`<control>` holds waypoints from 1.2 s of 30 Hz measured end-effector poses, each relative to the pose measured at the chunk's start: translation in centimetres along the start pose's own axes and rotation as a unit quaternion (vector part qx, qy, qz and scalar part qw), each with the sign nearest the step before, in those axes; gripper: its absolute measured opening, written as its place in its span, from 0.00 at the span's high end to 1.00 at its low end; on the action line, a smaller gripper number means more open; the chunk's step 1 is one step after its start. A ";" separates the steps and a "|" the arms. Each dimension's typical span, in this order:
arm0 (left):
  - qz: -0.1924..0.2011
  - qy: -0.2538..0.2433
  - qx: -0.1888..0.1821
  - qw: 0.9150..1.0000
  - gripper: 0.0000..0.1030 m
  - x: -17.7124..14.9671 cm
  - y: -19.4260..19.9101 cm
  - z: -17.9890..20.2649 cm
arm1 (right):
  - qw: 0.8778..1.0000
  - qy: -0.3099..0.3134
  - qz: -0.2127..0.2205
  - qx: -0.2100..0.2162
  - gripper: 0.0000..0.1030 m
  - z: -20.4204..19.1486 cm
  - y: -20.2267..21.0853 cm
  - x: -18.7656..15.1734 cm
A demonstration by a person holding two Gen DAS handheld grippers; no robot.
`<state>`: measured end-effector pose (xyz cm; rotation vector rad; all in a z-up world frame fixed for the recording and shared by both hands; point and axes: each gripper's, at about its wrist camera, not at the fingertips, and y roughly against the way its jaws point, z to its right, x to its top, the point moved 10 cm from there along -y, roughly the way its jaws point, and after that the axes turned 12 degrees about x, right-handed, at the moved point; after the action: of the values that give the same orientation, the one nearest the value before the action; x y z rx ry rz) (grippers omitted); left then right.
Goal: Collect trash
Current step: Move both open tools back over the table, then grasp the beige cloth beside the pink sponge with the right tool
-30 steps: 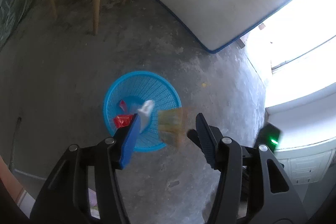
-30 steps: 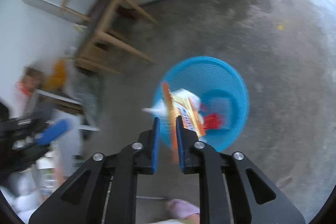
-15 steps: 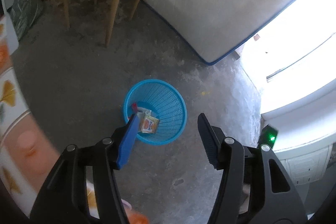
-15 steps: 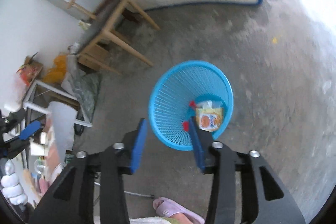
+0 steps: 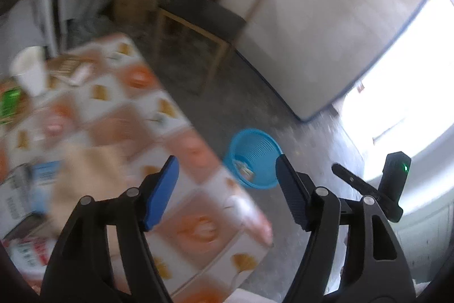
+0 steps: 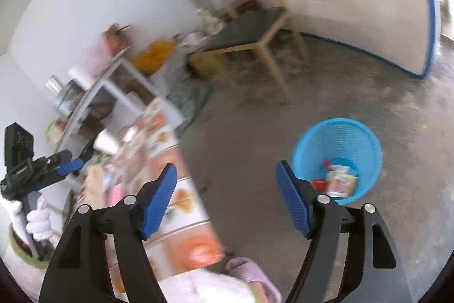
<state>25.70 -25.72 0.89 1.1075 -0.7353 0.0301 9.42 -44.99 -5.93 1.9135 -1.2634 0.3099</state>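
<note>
The surface (image 5: 119, 115), covered in a flowered cloth, fills the left of both views and carries the trash not yet collected: a cup (image 5: 28, 70), a green packet (image 5: 10, 101) and a box (image 5: 17, 198), all blurred. The bin (image 6: 337, 158) stands on the floor to the right with wrappers (image 6: 339, 183) inside. The left gripper (image 5: 227, 189) and right gripper (image 6: 227, 198) have just been opening; their jaws are spread, with nothing between them. One item should be singled out and approached slowly, so the cup is not toppled.

Ribbed plastic basket (image 6: 337, 138), rough concrete floor (image 6: 312, 87), wooden chair (image 6: 264, 44)
</note>
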 end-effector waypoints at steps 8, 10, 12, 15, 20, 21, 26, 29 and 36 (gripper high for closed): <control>0.060 0.105 0.062 0.991 0.26 0.2 6.4 -14.2 | 0.989 0.051 -0.093 0.102 0.28 -11.4 -6.1 -3.8; 0.060 0.130 0.075 0.987 0.26 -0.2 6.6 -17.2 | 0.984 0.058 -0.114 0.122 0.28 -13.9 -7.7 -5.0; 0.059 0.147 0.082 0.984 0.26 -0.7 6.6 -19.7 | 0.978 0.076 -0.138 0.139 0.28 -16.7 -9.7 -6.3; 0.059 0.166 0.087 0.981 0.26 -1.6 6.4 -22.2 | 0.970 0.105 -0.162 0.146 0.28 -19.9 -12.3 -7.6; 0.051 0.179 0.098 0.978 0.26 -2.0 5.3 -25.1 | 0.961 0.165 -0.181 0.129 0.28 -23.0 -16.6 -9.0; 0.051 0.186 0.096 0.977 0.26 -2.0 5.0 -25.7 | 0.962 0.165 -0.183 0.120 0.28 -22.9 -17.7 -8.8; 0.043 0.196 0.080 0.976 0.26 -2.4 4.1 -26.6 | 0.961 0.134 -0.210 0.118 0.28 -22.4 -22.0 -9.4; 0.039 0.181 0.072 0.980 0.26 -2.9 3.7 -26.0 | 0.960 0.135 -0.217 0.111 0.41 -22.3 -23.1 -10.0; 0.043 0.107 0.083 0.990 0.26 -4.2 3.9 -23.8 | 0.961 0.140 -0.215 0.103 0.84 -22.1 -23.3 -10.5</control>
<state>33.46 -3.00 -3.98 1.2085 -0.5938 0.2834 29.16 -17.80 -9.19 2.1691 -0.6283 0.4772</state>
